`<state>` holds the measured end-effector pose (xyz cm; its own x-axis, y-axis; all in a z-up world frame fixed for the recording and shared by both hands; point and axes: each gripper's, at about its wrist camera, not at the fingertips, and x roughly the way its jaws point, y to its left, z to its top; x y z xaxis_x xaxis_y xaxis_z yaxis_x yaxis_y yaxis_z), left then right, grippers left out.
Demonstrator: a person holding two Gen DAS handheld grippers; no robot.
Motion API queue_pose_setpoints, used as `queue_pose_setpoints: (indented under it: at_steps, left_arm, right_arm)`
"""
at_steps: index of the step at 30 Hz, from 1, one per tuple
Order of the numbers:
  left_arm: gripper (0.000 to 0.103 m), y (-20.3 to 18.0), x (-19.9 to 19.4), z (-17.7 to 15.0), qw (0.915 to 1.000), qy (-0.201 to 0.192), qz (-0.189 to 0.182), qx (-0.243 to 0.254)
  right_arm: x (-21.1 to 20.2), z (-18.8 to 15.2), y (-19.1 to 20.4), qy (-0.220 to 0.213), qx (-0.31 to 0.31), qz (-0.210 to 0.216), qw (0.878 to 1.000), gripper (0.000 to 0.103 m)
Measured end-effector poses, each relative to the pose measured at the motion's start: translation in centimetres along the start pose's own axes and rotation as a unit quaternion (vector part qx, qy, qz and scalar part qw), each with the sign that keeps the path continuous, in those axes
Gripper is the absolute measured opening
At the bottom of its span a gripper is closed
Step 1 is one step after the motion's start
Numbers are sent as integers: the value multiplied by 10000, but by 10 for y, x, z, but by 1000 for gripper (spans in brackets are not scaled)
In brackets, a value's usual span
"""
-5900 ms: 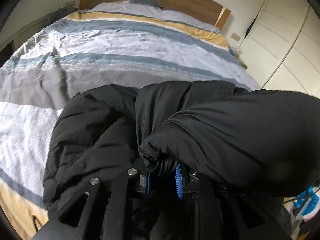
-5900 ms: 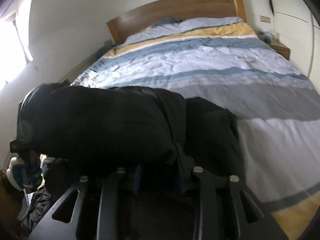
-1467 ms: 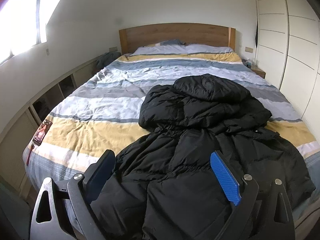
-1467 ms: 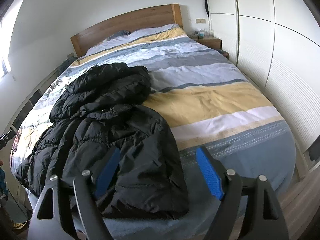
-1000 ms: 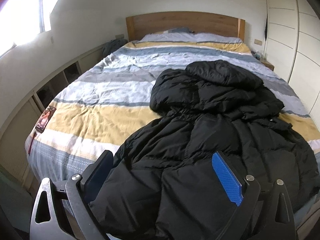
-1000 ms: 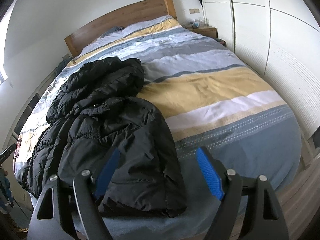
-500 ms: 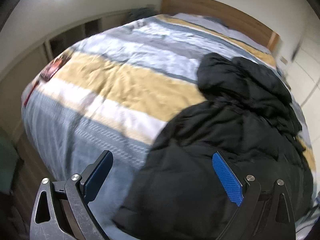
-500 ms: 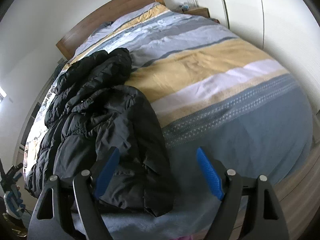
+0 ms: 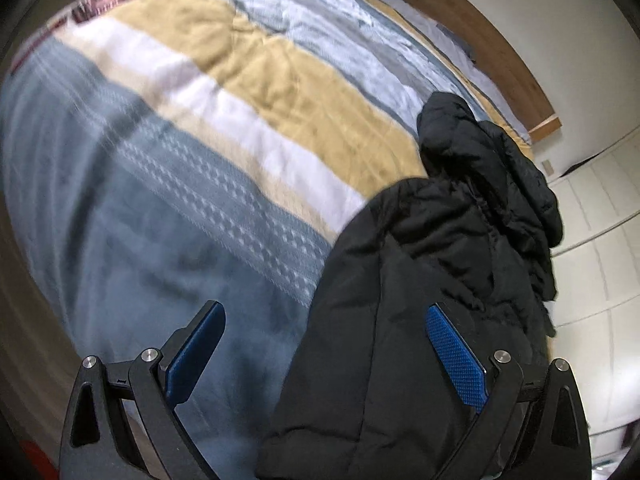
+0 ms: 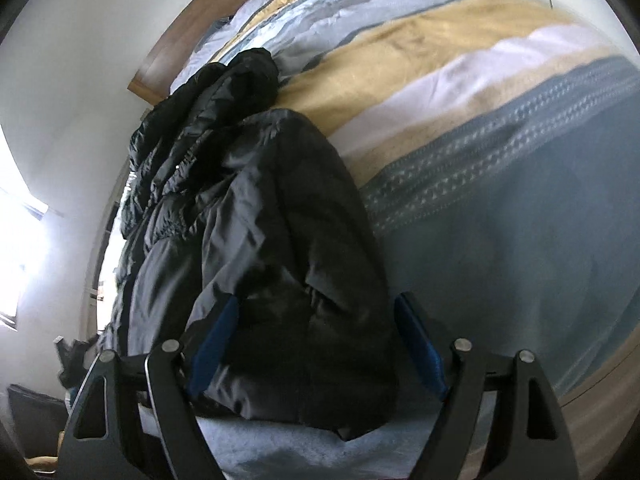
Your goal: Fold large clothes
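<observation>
Currently I have both tools low over the foot of the bed (image 9: 168,208), where the black puffer jacket (image 9: 420,280) lies lengthwise, hem nearest me, hood end toward 12 o'clock by the headboard (image 9: 480,44).

Left gripper (image 9: 326,356): jaws spread wide, holding nothing. The hem's left corner sits between the fingers, nearer the 3 o'clock pad; the 9 o'clock pad hangs over bare striped duvet.

Right gripper (image 10: 316,344): jaws likewise spread and empty, straddling the hem's right corner of the jacket (image 10: 272,240).

Hazards, as I judge them:
1. Closing the left jaws from here may catch duvet with the hem, dragging the bedding on the lift.
2. Slick, padded shell fabric may slip from the pads if only the outer layer is pinched.
3. The jacket is bunched, sleeves not visibly laid out; folding now would likely trap lumps.
4. Both views are motion-blurred, so contact depth cannot be confirmed before closing.
</observation>
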<state>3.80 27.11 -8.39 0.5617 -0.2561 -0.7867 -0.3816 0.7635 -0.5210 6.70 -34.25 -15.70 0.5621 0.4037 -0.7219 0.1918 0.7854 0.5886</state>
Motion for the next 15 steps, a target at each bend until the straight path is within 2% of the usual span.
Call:
queue_pose_setpoints:
  at_steps: [6,10,15]
  left_arm:
    - [99,-14,19,-21,9933,608,-973,164]
    - [99,-27,25,-30,9900,745,-1152,341]
    - [87,-32,22,-31,9876,775,-1301,413]
  right_arm:
    - [9,-3,-4,256,83,253,9993,79]
    - [9,-5,-6,314,121,397,9986,79]
    - [8,-3,-5,417,11,539,9977,79]
